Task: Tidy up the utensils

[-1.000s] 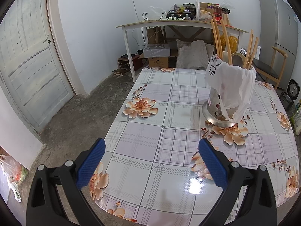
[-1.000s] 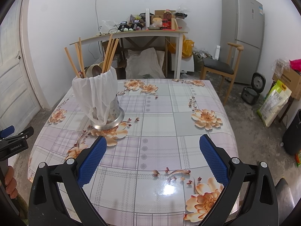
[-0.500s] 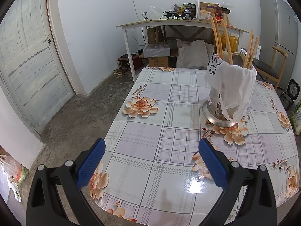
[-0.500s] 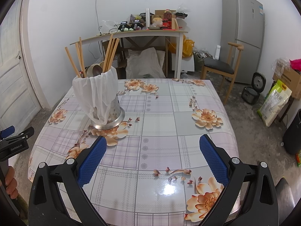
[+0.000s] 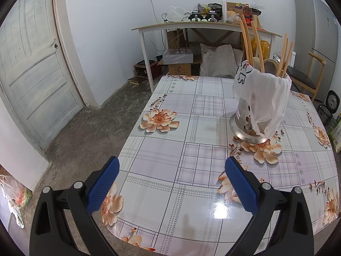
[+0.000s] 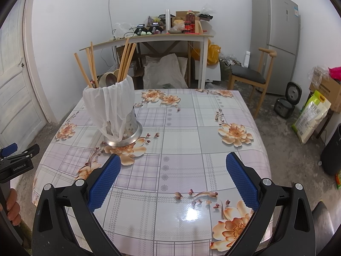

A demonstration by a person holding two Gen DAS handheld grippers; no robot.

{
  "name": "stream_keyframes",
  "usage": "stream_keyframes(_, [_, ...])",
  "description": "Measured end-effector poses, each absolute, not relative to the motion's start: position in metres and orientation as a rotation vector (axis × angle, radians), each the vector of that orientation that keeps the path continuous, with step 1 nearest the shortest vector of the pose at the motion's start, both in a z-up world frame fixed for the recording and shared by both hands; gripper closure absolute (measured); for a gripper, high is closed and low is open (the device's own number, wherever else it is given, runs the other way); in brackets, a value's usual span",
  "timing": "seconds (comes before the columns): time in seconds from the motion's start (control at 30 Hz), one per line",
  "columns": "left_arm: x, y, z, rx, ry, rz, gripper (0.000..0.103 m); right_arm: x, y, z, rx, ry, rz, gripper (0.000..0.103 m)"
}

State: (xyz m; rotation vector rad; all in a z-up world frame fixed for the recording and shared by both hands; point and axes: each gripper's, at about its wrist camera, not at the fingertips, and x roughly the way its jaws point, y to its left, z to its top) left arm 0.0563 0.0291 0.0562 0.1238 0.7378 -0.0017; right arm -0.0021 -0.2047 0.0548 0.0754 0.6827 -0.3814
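Observation:
A metal utensil holder stands upright on the floral tablecloth, draped with a white plastic bag. Several wooden chopsticks and spoons stick out of its top. My left gripper hovers open over the table's near left edge, well short of the holder. In the right wrist view my right gripper is open above the near side of the table, holder ahead to its left. Both hold nothing. The left gripper's body shows at the far left.
The table has a rounded near edge. Behind it stand a cluttered white side table, a wooden chair, a grey fridge and a door. Bags and a rice cooker sit on the floor at right.

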Motion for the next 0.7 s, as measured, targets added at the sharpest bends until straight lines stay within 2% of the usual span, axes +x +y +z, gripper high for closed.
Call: stream_keyframes(0.7, [0.0577, 0.0322, 0.0527, 0.122, 0.746, -0.006, 0.006, -0.0018, -0.2026, 0.055, 0.076, 0.682, -0.382, 0.008])
